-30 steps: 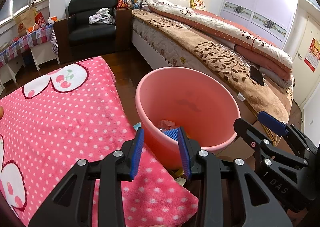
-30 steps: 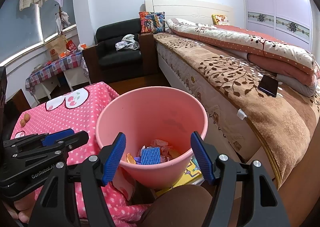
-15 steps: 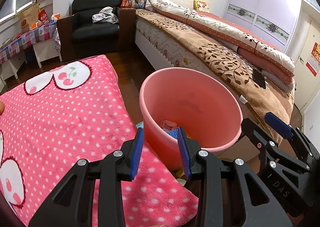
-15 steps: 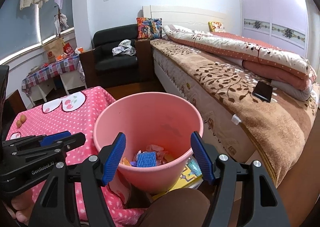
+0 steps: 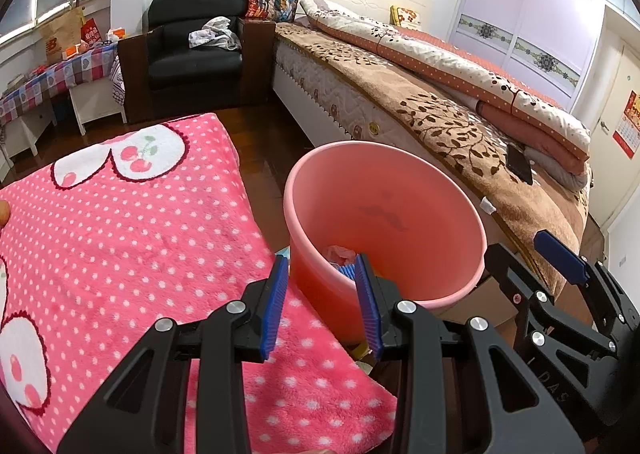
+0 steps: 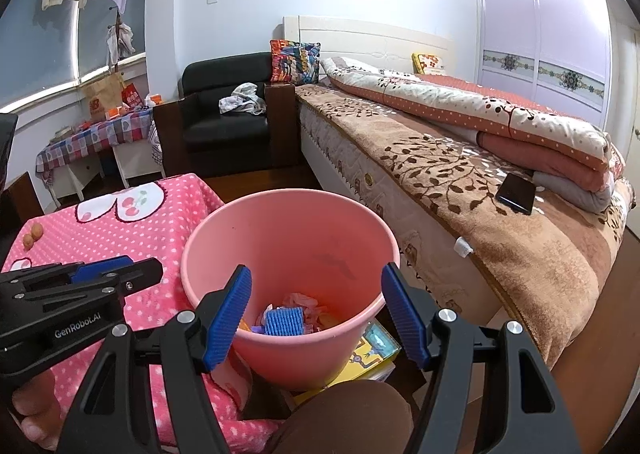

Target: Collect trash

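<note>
A pink plastic bucket (image 5: 460,214) (image 6: 320,350) stands beside the pink dotted blanket (image 5: 120,234) and holds trash: a blue ribbed sponge piece (image 6: 284,321), pink crumpled wrappers (image 6: 304,302) and orange bits. My left gripper (image 5: 320,302) is open and empty, just in front of the bucket's near left rim. My right gripper (image 6: 316,306) is open wide and empty, held over the bucket's near rim. Each gripper shows in the other's view, the right one (image 5: 560,258) and the left one (image 6: 116,270).
A bed (image 6: 480,190) with brown blanket, folded quilts and a black phone (image 6: 516,193) runs along the right. A black armchair (image 6: 224,122) and a checked side table (image 6: 92,138) stand behind. A yellow box (image 6: 372,354) lies under the bucket. Two small orange fruits (image 6: 33,235) lie on the pink blanket.
Both grippers have drawn back and risen slightly from the bucket, so it sits lower in view. Both stay open and empty.
</note>
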### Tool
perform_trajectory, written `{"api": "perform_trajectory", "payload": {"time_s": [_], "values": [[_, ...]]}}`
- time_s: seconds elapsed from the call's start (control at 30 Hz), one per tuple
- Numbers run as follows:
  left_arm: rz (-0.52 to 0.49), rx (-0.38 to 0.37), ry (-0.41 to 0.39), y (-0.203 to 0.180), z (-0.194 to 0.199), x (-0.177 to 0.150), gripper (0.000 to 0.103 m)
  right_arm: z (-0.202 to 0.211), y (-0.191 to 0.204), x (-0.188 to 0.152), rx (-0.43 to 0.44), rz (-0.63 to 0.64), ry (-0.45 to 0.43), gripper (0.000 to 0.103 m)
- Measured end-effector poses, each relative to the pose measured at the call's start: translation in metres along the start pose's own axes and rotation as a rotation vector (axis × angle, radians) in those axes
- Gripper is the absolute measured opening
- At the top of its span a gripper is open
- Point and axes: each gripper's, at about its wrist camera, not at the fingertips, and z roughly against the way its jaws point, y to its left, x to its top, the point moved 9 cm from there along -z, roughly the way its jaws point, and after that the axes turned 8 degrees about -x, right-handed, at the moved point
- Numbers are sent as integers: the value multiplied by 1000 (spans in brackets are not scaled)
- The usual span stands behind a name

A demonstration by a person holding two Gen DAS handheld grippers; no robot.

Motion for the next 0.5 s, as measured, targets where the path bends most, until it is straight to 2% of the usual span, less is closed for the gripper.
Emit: {"api": "perform_trajectory", "payload": {"time_s": [0.5], "values": [[4, -3, -5, 2, 2, 1, 35, 0, 3, -1, 4, 3, 2, 67]]}}
